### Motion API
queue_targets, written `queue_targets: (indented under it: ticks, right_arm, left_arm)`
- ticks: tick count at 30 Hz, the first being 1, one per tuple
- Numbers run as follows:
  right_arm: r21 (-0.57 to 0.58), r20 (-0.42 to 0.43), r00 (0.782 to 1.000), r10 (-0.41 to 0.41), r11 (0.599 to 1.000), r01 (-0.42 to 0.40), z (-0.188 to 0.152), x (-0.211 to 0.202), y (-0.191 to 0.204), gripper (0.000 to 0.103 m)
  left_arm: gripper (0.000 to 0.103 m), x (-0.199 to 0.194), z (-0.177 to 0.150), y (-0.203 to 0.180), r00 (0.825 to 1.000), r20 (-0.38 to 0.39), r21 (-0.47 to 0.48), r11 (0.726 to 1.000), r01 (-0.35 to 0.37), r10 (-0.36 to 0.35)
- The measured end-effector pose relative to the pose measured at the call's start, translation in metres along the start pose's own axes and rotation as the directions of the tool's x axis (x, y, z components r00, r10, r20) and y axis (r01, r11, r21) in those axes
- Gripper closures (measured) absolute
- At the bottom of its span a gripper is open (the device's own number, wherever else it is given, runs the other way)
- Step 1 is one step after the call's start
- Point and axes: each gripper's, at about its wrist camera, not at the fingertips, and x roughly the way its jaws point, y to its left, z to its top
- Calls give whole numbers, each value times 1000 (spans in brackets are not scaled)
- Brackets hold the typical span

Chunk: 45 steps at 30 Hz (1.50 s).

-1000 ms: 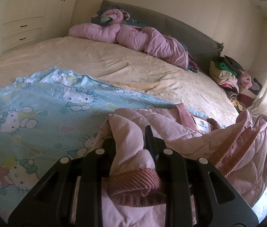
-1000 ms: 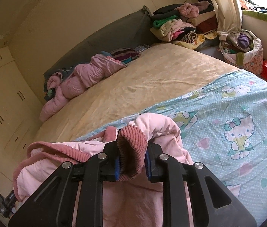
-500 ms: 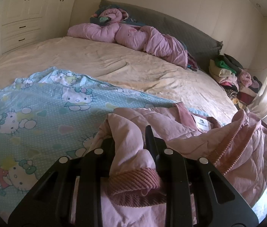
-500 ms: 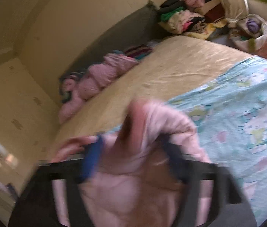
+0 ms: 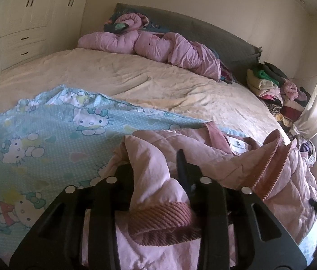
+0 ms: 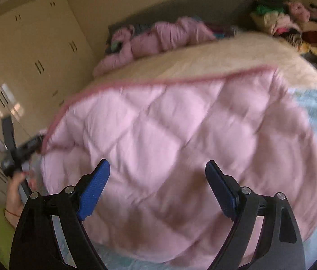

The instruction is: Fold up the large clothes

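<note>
Right tongs [image 6: 157, 175] released (wide apart), jacket [image 6: 180, 135] dropped

The right hand-held gripper [image 6: 157, 180] gapes wide, holding nothing, while the left hand-held gripper [image 5: 154, 173] has just been loosening.

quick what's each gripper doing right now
left gripper: fingers just easing open, pink jacket cuff between them.
right gripper: open, holding nothing.

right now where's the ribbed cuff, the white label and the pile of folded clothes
ribbed cuff [image 5: 160, 219], left wrist view, on its knitted band between the jaws
white label [image 5: 238, 144], left wrist view, on the tag's middle
pile of folded clothes [image 5: 263, 83], left wrist view, on a cream garment
</note>
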Motion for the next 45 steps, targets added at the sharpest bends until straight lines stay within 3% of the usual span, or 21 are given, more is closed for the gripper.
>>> queue_targets:
  ticks: [4, 8, 10, 13, 15, 19, 23, 27, 30, 31, 32, 33, 35, 37, 41, 45]
  right_arm:
    - [-37, -32, 996, -79, 996, 77, -9, 17, 9, 15]
    - [-32, -39, 995, -88, 996, 87, -10, 22, 12, 14]
    - [-20, -25, 998, -49, 999, 49, -10, 17, 10, 14]
    - [27, 16, 1000, 20, 999, -20, -7, 3, -4, 15]
    - [39, 51, 999, 12, 999, -14, -7, -11, -11, 15]
    - [47, 128, 984, -126, 992, 121, -2, -41, -32, 15]
    - [67, 149, 945, -292, 956, 285, -2, -60, -60, 15]
    - [81, 81, 930, -359, 932, 353, -4, -54, -92, 15]
    - [91, 27, 929, -370, 926, 366, -5, -41, -111, 16]
    - [93, 16, 930, -368, 926, 365, -6, -36, -115, 21]
    - [92, 5, 931, -366, 927, 364, -8, -33, -117, 42]
    - [87, -1, 925, -379, 922, 378, -9, -30, -118, 66]
    - [86, 19, 918, -395, 916, 392, -8, -30, -120, 87]
    - [93, 57, 917, -395, 916, 389, -11, -36, -121, 91]
    - [107, 128, 898, -420, 906, 409, -2, -48, -116, 93]
    - [169, 145, 882, -449, 889, 425, 15, -42, -124, 94]
  left_arm:
    - [52, -9, 4, -1, 999, 3, -5, 999, 52, -52]
    - [34, -19, 10, 0, 995, 13, -17, 995, 96, -96]
    - [11, -29, 15, 0, 996, 41, -18, 997, 80, -79]
    - [9, -45, 20, 4, 994, 88, -16, 998, 64, -62]
    - [9, -49, 23, 12, 994, 86, -20, 998, 64, -62]
    - [9, -36, 13, 21, 1000, 7, 42, 999, -23, 23]
    - [9, -8, -19, 29, 989, -147, 88, 996, -21, 34]
    - [9, 7, -41, 37, 964, -258, 106, 994, -29, 55]
    - [9, 8, -43, 41, 965, -262, 76, 997, 5, 15]
    - [18, 8, -43, 42, 964, -265, 61, 998, 21, -4]
    - [35, 10, -44, 43, 961, -275, 47, 998, 41, -26]
    - [60, 11, -46, 43, 959, -279, 41, 998, 50, -36]
    - [73, 10, -45, 41, 969, -246, 52, 998, 45, -31]
    - [82, 9, -42, 40, 971, -233, 39, 997, 63, -52]
    - [86, 13, -29, 35, 980, -189, 35, 997, 73, -65]
    - [87, 24, -11, 21, 991, -123, 70, 996, 60, -51]
